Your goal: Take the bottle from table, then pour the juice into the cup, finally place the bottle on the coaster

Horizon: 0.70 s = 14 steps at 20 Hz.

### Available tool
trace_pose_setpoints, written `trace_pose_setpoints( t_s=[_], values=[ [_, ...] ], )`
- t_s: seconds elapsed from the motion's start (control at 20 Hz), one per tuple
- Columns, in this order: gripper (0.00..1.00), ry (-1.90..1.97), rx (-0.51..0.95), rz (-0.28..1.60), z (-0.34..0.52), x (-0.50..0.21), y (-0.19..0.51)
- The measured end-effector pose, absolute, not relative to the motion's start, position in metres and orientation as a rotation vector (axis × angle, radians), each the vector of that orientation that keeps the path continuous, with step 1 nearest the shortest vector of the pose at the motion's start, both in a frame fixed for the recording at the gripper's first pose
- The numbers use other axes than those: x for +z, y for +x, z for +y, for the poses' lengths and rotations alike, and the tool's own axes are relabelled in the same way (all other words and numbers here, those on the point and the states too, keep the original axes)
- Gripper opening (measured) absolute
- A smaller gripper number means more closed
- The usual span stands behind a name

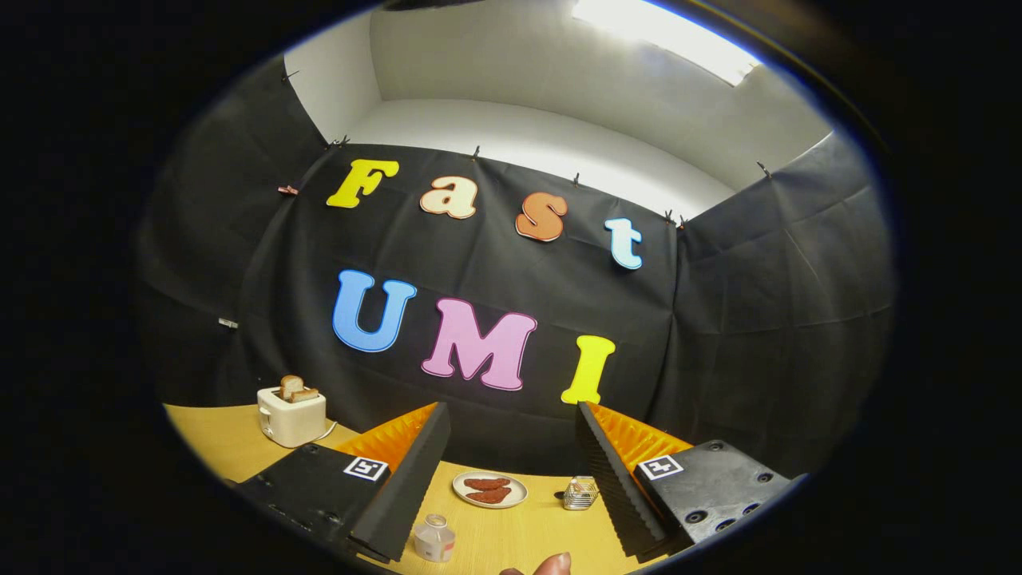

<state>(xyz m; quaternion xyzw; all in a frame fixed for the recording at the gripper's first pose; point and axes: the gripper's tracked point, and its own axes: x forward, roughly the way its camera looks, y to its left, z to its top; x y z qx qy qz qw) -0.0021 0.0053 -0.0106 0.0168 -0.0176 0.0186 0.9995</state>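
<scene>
Gripper (511,479) wide open, fingers well apart, nothing between them, nothing held. It sits above the table (215,435), tilted up toward the booth wall.

Bottle (434,539): small, clear, pale cap, red-and-white label; stands upright on the table just beside the left finger's tip, on its inner side, below the open gap. Not touched by either finger.

Plate (489,489): ahead, between the fingers, nearer the left one; two brown pieces of food lie on it.

Cup (580,493): small, ribbed, glassy or metallic, hard to tell which; just beside the right finger's inner face, right of the plate, apart from it.

Toaster (291,415): pale, beyond and left of the left finger, near the wall; two slices of bread stand in its slots. A cord trails from it toward the left finger.

A fingertip (552,565) shows at the near edge, between the fingers, right of the bottle
</scene>
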Motion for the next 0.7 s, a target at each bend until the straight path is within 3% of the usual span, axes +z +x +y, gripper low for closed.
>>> trace_pose_setpoints(
  t_s=[0.7],
  values=[
    [0.97, 0.118, 0.104, 0.031, 0.082, -0.186, -0.027]
  ],
)
